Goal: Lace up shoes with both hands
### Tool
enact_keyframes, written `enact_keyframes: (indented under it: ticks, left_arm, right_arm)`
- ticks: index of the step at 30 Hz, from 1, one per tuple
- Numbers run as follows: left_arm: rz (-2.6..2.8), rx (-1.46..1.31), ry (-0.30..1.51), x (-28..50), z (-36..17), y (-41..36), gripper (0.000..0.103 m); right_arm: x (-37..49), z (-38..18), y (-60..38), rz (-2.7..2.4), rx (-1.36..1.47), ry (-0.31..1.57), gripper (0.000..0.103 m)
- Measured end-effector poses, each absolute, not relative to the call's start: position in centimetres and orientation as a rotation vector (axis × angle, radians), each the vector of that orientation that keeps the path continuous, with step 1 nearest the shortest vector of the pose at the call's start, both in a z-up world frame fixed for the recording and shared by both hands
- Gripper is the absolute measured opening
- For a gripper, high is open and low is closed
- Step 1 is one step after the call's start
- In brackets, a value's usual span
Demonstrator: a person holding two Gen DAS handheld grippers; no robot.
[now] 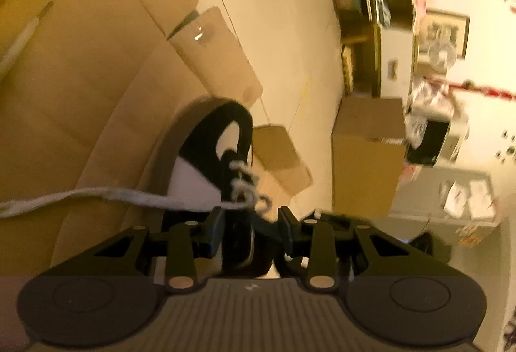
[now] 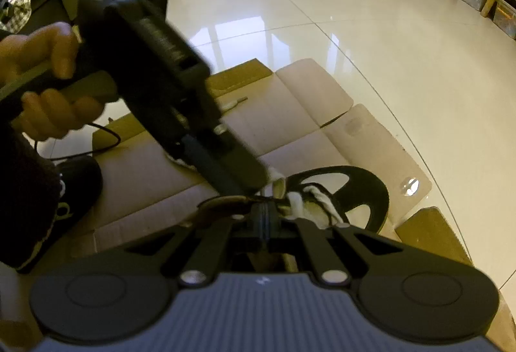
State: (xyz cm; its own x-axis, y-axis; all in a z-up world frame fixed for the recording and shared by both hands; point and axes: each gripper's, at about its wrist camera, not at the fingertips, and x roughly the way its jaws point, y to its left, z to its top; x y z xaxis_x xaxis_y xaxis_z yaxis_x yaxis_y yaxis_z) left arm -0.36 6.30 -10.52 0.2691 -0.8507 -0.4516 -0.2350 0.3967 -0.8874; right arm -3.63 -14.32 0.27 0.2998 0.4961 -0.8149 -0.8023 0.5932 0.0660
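The left hand-held gripper (image 1: 251,227), jaws apart, straddles the black-and-white shoe (image 1: 214,155) lying on flattened cardboard (image 2: 309,113). The right hand-held gripper (image 2: 265,223), clamped together beside the shoe's tongue, might snag the loose white lace (image 1: 96,195) (nothing visibly pinned). Glossy tiled floor (image 2: 322,13) surrounds the shoe.

left wrist: close, tilted down at shoe (image 1: 222,139) (rolled) | right wrist: steeper, close | shared: shoe, cardboard (image 2: 290,113)
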Motion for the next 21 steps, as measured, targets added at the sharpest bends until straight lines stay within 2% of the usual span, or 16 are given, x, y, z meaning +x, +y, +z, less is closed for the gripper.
enact_keyframes:
  ticks: [10,12,17,19,21]
  left_arm:
    - [-0.475,-1.065,1.179,3.4,-10.3,6.7,0.037]
    - [-0.455,-1.005,1.198,3.5,-9.9,6.6,0.045]
    - [-0.409,-0.946,1.238,2.6,-9.2,8.0,0.046]
    - [-0.435,-0.99,1.211,1.5,-8.8,8.7,0.041]
    - [-0.453,-1.022,1.212,0.7,-8.8,8.7,0.028]
  right_arm:
    - [-3.8,0.2,-14.5,0.884,-0.38,0.913,0.002]
    - [-3.7,0.2,-14.6,0.882,-0.368,0.918,0.002]
    - [-3.9,0.0,-14.5,0.878,-0.375,0.905,0.002]
    - [-3.9,0.0,-14.4,0.877,-0.373,0.905,0.002]
    - [-3.9,-0.1,-14.5,0.874,-0.365,0.907,0.002]
